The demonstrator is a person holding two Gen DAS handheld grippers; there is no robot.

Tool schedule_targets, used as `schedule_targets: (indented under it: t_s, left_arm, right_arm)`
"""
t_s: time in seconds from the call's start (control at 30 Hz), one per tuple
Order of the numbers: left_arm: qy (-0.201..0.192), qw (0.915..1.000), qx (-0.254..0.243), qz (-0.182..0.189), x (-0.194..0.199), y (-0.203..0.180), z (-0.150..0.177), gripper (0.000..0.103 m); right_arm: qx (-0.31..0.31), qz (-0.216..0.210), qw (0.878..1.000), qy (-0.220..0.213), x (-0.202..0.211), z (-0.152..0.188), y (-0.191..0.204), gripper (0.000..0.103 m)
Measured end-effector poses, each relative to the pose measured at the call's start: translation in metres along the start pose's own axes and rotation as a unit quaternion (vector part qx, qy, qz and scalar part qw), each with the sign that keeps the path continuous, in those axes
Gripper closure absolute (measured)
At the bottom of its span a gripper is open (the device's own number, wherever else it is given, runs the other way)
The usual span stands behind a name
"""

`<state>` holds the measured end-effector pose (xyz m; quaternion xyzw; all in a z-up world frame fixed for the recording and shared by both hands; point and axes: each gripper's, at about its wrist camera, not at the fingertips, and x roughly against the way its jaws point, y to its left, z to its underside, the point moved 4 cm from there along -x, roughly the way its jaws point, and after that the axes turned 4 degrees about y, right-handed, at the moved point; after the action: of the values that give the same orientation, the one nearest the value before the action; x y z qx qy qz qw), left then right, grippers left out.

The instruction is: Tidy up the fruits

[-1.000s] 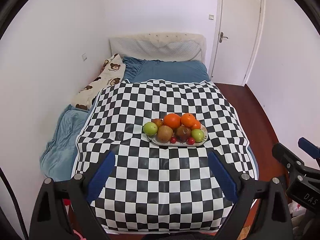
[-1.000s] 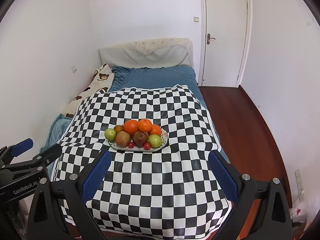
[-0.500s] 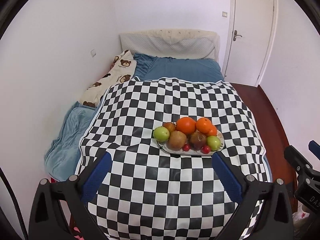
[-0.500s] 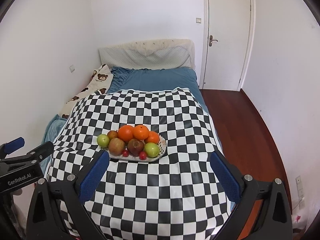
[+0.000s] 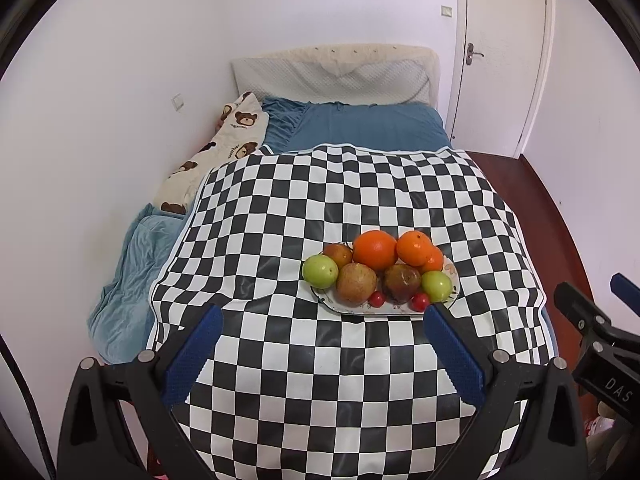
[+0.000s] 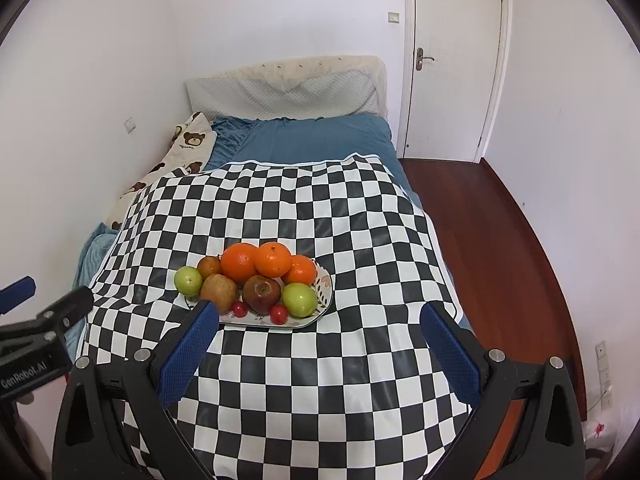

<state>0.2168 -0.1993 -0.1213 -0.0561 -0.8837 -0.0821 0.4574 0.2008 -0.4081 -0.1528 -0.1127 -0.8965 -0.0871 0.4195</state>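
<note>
A white patterned plate (image 5: pixel 454 276) (image 6: pixel 326 292) sits on a black-and-white checkered cloth (image 5: pixel 360 200) (image 6: pixel 320 208) and holds a pile of fruit: oranges (image 5: pixel 375 249) (image 6: pixel 273 259), green apples (image 5: pixel 320 271) (image 6: pixel 299 299), brownish pears (image 5: pixel 355 283) (image 6: pixel 218 292), a dark red apple (image 6: pixel 261 293) and small red cherry tomatoes (image 5: pixel 420 301) (image 6: pixel 279 314). My left gripper (image 5: pixel 320 318) is open and empty, just short of the plate. My right gripper (image 6: pixel 320 316) is open and empty, its left finger beside the plate's near left edge.
The cloth covers a bed with a blue sheet (image 5: pixel 368 124) and a bear-print pillow (image 5: pixel 216 148) by the left wall. A white door (image 6: pixel 452 60) and red wooden floor (image 6: pixel 500 240) lie to the right. Each gripper shows at the other view's edge.
Both grippers have moved forward toward the plate; the fruit looks larger and nearer in both views. The jaws stay open.
</note>
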Motion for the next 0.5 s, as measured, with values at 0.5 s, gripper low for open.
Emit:
schedule_targets:
  t_s: [0.5]
  left_arm:
    - [0.004,1.0,0.0,0.0,-0.006,-0.002,-0.001,0.0]
  right_arm:
    - [-0.003,-0.001,1.0,0.004,-0.011,-0.005,0.002,0.001]
